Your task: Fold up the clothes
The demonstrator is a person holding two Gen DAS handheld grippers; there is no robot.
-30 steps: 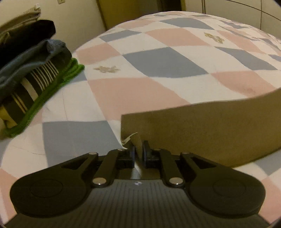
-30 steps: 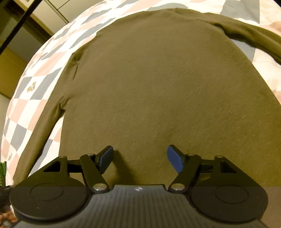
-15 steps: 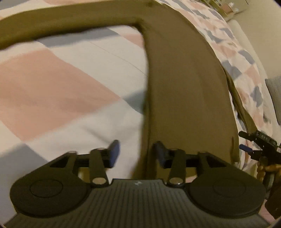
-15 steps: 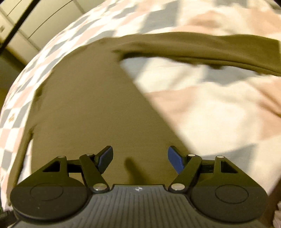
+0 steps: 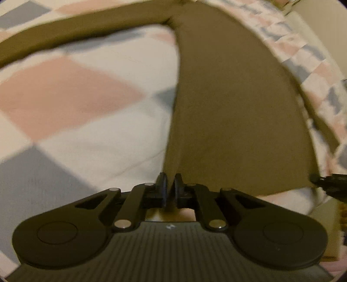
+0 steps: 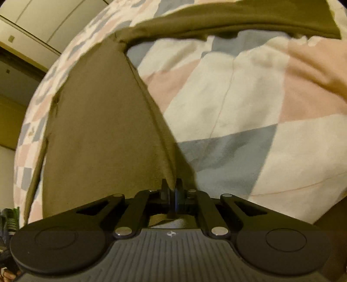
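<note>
Two grips are on at once: the left gripper [image 5: 170,186] is closing its jaws on the near left corner of the olive long-sleeved top [image 5: 234,112], a pinch of hem standing up between them, and the right gripper [image 6: 172,191] has its jaws clamped tight on the opposite hem corner, cloth rising out of them in a ridge. That top lies spread flat on the bed, on a checked quilt [image 5: 71,102] of pink, grey and cream, its body running away from both cameras and one sleeve [image 5: 76,34] stretched out sideways at the far end; the other sleeve [image 6: 238,19] shows the same way in the right wrist view. At the right edge of the left view the dark tip of the other tool is just in sight beside the hem. So this looks like the start of a bottom-to-top fold, and doing it well likely means lifting both corners together and level, keeping the hem taut between them so the middle does not sag or bunch. I'd carry the hem straight toward the shoulders, parallel to the far edge, and lay it down before letting go. The risk is a shallow pinch: if only one layer is caught, the back of the top could stay behind and wrinkle. Sleeves remain out wide and will want tucking in.
</note>
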